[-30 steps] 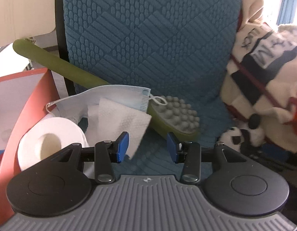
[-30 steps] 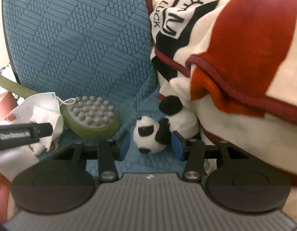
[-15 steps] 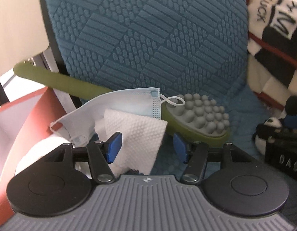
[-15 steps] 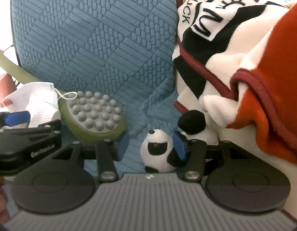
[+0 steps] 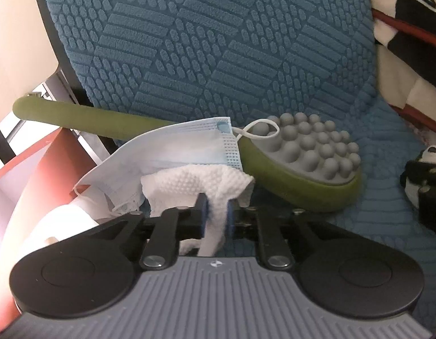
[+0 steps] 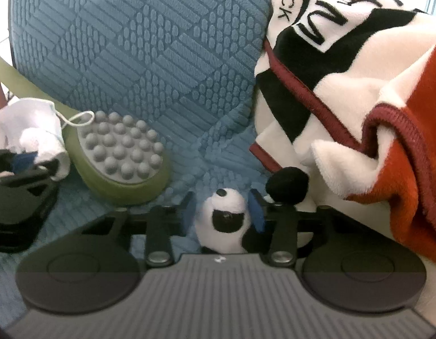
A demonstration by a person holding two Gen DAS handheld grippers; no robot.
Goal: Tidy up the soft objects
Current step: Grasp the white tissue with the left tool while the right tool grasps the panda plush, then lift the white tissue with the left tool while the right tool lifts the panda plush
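Note:
My left gripper [image 5: 217, 213] is closing, and its blue pads pinch a bunched white paper towel [image 5: 195, 180] that lies on a light-blue face mask [image 5: 172, 147]. In the right wrist view my right gripper [image 6: 223, 210] is closing too, with a small panda plush [image 6: 218, 236] between its pads; both pads touch the plush's sides. The panda also shows at the right edge of the left wrist view [image 5: 432, 152]. A red, white and black fleece blanket [image 6: 359, 84] is heaped just right of the panda.
A green massage brush [image 5: 308, 147] with grey nubs lies between the two grippers on the blue textured chair cushion [image 5: 218, 42]; the mask's ear loop rests on it. At the left are a toilet paper roll [image 5: 62, 223] and a red box [image 5: 42, 163].
Both grippers moved forward and down. The left jaws closed onto the paper towel, crumpling it. The right jaws came around the panda and narrowed onto it.

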